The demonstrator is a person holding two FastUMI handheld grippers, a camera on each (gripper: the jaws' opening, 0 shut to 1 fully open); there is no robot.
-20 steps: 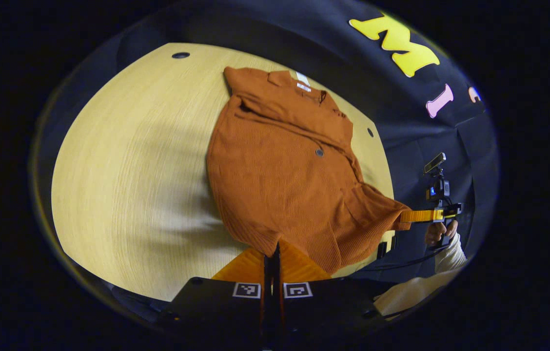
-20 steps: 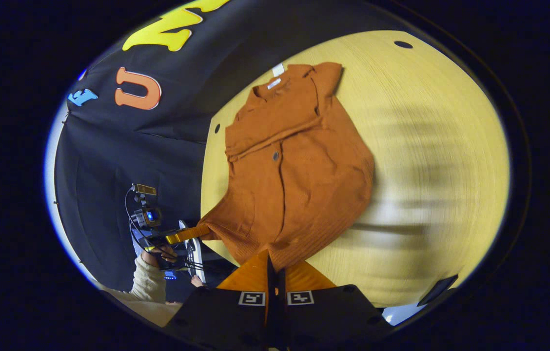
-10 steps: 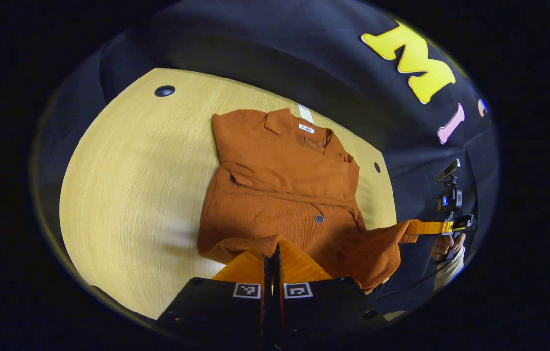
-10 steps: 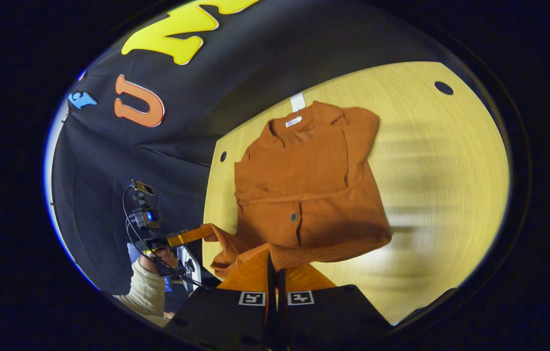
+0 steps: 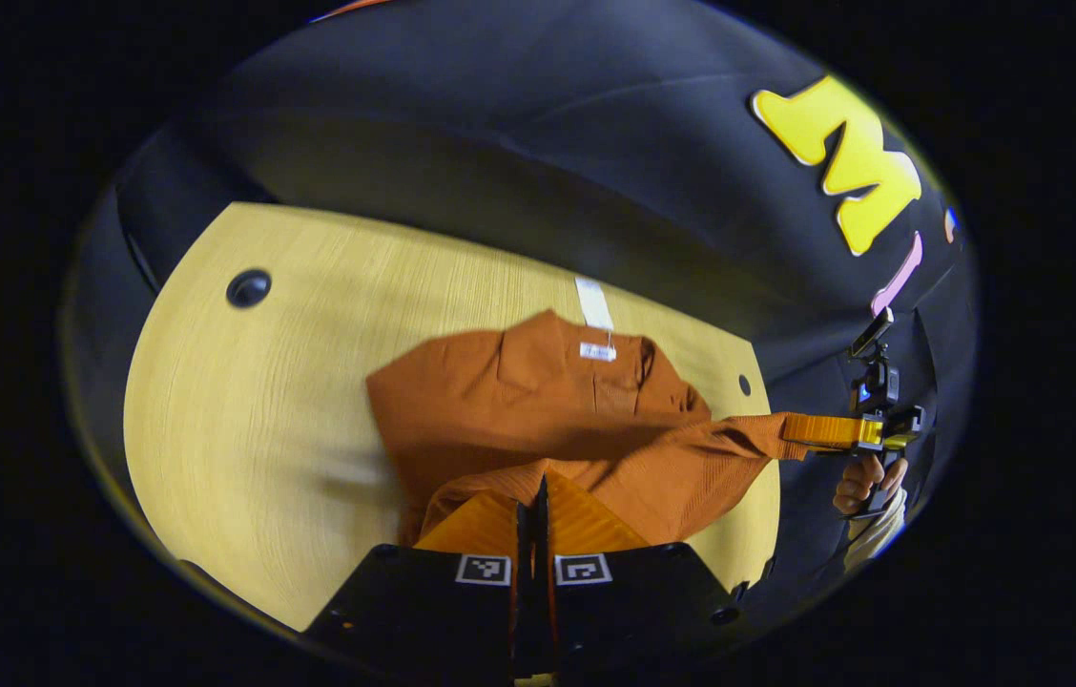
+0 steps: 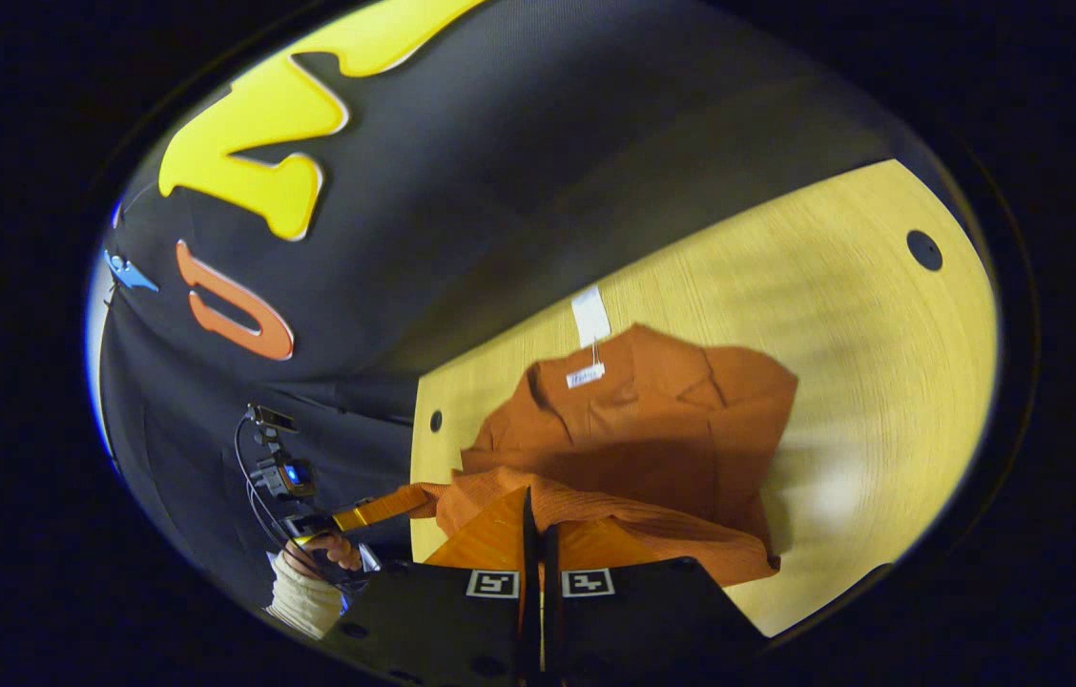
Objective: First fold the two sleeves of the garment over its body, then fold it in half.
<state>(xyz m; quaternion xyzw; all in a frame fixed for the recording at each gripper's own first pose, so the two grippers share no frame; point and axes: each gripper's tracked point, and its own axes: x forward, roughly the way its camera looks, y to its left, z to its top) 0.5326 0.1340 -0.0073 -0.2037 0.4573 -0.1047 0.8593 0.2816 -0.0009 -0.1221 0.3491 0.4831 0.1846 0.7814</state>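
Wood table sits in front of a black cloth wall, w/ small dark holes in its top. An orange garment lies on the table, collar end far from the cameras, near the wall. A white tag sticks out past the collar onto the wood.

Left gripper view: the left gripper has its fingers pressed tight together on the near edge of the garment, which is lifted up off the table. The right gripper is off to the side past the table edge, held by a hand. It pinches the other corner of the same edge, so the cloth hangs stretched between the 2.

Right gripper view: the right gripper is clamped on the raised edge too. The left gripper is seen farther off, gripping its corner. The lifted part hangs over the body of the garment & throws a dark shadow on it. The top half w/ the collar lies flat on the wood.
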